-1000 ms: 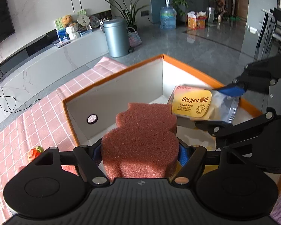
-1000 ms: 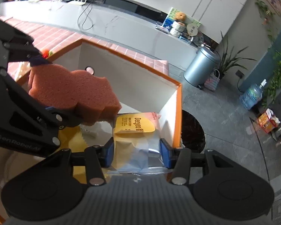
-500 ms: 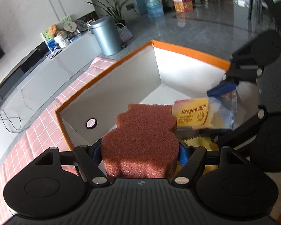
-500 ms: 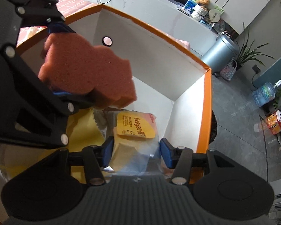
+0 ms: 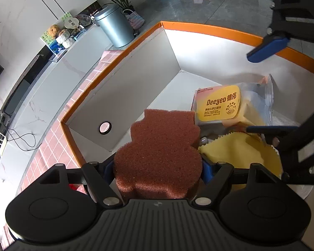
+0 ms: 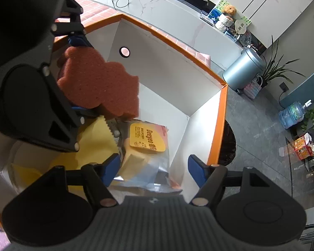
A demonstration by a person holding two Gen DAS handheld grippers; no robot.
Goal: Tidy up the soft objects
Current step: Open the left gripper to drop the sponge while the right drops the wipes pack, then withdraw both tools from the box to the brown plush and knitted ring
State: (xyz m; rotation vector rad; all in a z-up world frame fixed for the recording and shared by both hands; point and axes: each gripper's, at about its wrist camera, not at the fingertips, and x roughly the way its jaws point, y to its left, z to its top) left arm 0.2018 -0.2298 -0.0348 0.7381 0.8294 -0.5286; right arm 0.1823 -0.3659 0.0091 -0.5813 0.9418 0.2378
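Sponge [image 5: 159, 156], rust-brown and lobed, sits clamped in my left gripper [image 5: 157, 168], held above the near left part of the orange-rimmed box [image 5: 209, 28]. My right gripper [image 6: 152, 167] has just been opening; its blue pads [image 6: 195, 170] stand apart around the wet-wipes pack [image 6: 145, 146], the right one clear of it, and the pack lies on the box floor. The left view shows the pack's whole yellow label and a yellow cloth [image 5: 236, 154] beside it. Only the right view shows the sponge's thick side from outside, hanging over the cloth. Pink checked worktop [image 5: 52, 138] lies left of the box.
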